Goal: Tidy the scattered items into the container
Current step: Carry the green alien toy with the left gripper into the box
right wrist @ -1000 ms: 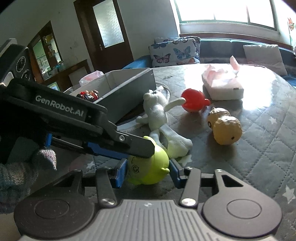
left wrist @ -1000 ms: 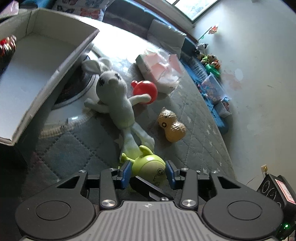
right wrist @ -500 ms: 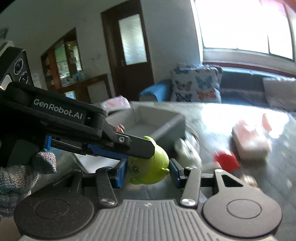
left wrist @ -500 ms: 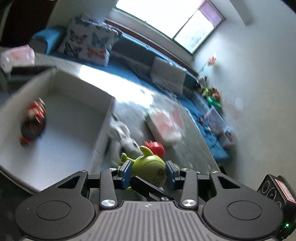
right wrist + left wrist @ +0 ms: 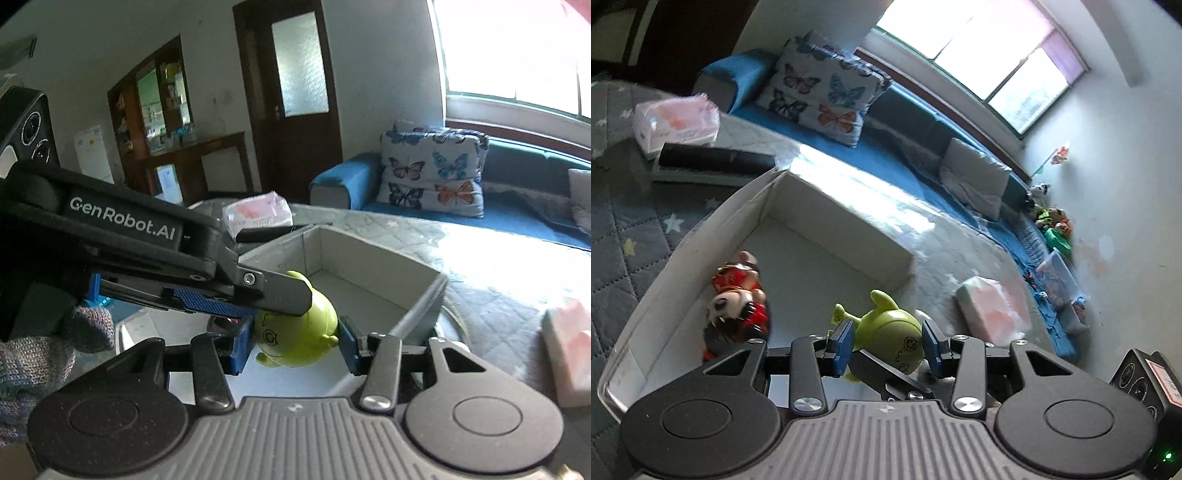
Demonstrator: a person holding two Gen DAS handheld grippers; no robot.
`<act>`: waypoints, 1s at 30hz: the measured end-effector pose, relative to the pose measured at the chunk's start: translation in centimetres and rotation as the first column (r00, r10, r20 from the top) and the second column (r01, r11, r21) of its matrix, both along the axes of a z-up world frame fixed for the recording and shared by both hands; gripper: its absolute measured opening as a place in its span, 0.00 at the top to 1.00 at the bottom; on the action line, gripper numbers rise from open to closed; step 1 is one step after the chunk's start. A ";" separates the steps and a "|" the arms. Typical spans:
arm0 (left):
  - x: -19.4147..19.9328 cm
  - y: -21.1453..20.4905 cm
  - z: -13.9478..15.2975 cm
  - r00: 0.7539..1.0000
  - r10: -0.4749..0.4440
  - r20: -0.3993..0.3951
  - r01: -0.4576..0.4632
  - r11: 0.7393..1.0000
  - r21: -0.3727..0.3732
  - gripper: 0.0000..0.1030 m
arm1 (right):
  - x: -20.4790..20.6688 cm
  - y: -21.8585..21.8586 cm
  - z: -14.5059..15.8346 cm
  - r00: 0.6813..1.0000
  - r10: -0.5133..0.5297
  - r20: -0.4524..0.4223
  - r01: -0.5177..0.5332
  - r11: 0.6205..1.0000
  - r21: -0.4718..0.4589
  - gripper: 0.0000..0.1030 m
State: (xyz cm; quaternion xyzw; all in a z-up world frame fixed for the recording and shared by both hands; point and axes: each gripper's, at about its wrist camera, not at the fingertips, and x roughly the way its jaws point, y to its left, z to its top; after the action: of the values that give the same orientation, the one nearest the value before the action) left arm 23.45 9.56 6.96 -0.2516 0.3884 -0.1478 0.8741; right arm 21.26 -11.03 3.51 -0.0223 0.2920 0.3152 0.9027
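- Here the green alien toy (image 5: 890, 332), smooth, round and glossy, sits clamped by both the left tool (image 5: 888, 345) and the right tool (image 5: 293, 345), over the white cardboard box (image 5: 827, 206).
- A red-and-black plush figure (image 5: 737, 299) lies inside the box.
- The worktop (image 5: 631, 221) wears a grey quilted, star-printed cover; tissue packs (image 5: 995, 308) lie on it.
- A blue sofa (image 5: 340, 181) carries a butterfly cushion (image 5: 432, 168).
- "GenRobot.AI" is printed on the left tool.

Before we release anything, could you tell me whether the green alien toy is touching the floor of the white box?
Apart: in the right wrist view the green alien toy hangs clamped between blue pads, above the white box floor.
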 end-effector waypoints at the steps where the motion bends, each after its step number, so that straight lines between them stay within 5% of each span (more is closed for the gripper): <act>1: 0.5 0.3 -0.4 1.000 0.005 -0.013 -0.005 1.000 -0.004 0.58 | 0.5 0.3 -0.4 1.000 0.008 -0.008 -0.008 1.000 -0.008 0.52; 20: 2.9 -0.1 -3.6 0.992 0.048 -0.117 -0.039 0.996 0.076 0.59 | 3.3 6.3 -4.5 0.987 0.145 -0.066 -0.158 0.946 -0.282 0.52; 30: 2.7 -0.2 -3.7 0.990 0.060 -0.124 -0.051 0.996 0.074 0.59 | 4.2 6.8 -5.0 0.986 0.150 -0.076 -0.166 0.936 -0.310 0.52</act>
State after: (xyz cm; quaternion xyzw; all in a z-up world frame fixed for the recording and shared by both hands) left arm 26.10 9.35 3.30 -0.2402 0.4407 -0.0933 0.8599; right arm 25.41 -4.20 -1.48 -0.1813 0.3588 0.3365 0.8516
